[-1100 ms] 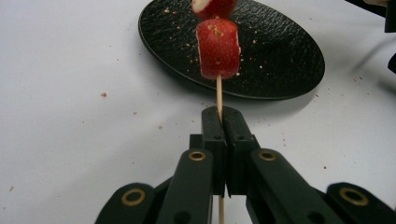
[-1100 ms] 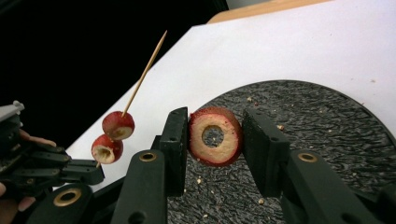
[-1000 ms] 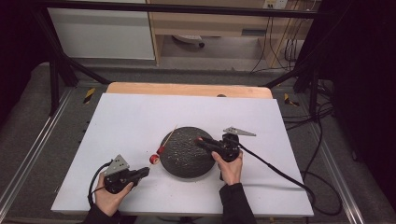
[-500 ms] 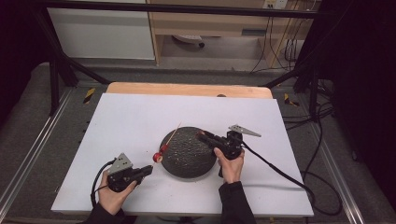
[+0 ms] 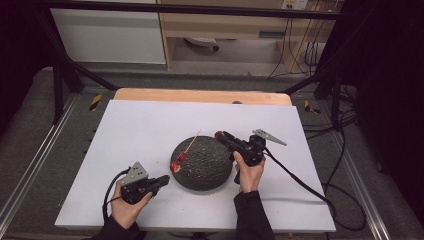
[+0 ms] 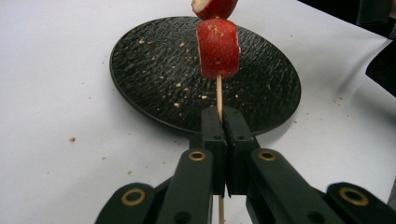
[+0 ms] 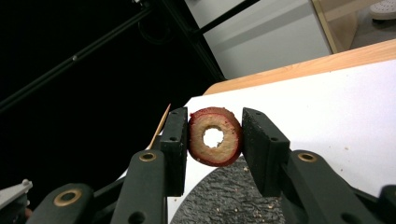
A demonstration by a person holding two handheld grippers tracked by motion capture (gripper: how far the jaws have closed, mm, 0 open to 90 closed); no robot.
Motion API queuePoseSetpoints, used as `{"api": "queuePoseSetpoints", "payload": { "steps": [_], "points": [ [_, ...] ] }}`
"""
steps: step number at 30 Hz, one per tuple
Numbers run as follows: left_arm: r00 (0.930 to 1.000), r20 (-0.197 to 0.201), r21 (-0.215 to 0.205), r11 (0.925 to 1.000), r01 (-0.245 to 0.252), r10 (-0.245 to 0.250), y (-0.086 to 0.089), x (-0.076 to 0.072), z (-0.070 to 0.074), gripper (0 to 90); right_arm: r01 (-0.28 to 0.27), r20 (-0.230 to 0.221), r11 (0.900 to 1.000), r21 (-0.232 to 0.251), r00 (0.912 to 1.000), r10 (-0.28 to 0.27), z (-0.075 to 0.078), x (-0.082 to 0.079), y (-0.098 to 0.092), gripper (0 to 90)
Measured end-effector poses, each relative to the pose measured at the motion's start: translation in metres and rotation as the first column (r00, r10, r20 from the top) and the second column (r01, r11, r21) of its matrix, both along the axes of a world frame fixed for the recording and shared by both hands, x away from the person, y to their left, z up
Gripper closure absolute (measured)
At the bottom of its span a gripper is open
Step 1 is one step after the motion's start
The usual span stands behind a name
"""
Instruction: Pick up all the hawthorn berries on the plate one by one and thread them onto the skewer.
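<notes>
Skewer (image 6: 218,95) tilted nearer upright since earlier, left fingers (image 6: 226,140) clamped on it; right fingers (image 7: 254,149) pinching ring slice (image 7: 215,136).

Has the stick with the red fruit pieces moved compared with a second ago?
Yes. The stick has swung from lying low beside the plate's left edge to pointing up across it, held by the left tool.

Looks like a lab recording bench, not a kitchen: white sheet-covered tabletop (image 5: 150,125) on a pale wooden board (image 5: 200,96), black metal frame struts (image 5: 65,75) around it, black curtain (image 5: 390,75) at the right, loose black cables (image 5: 300,50) on the grey floor, plain white cabinet panel (image 5: 107,35) behind
</notes>
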State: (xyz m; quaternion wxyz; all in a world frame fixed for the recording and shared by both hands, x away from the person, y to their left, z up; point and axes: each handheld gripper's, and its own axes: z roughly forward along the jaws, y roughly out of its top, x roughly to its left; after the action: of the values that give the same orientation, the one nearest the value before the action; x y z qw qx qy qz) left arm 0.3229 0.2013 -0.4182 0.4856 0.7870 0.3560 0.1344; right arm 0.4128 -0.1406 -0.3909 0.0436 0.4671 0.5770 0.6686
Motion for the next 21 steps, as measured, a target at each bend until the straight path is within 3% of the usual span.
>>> {"api": "queuePoseSetpoints", "payload": {
  "steps": [21],
  "points": [
    [0.9993, 0.012, 0.014, 0.9992, 0.036, -0.036, -0.023, -0.001, 0.003, 88.6, 0.051, 0.009, 0.995, 0.081, 0.9986, -0.052, 0.01, 0.008, -0.007, 62.8]
  ]
}}
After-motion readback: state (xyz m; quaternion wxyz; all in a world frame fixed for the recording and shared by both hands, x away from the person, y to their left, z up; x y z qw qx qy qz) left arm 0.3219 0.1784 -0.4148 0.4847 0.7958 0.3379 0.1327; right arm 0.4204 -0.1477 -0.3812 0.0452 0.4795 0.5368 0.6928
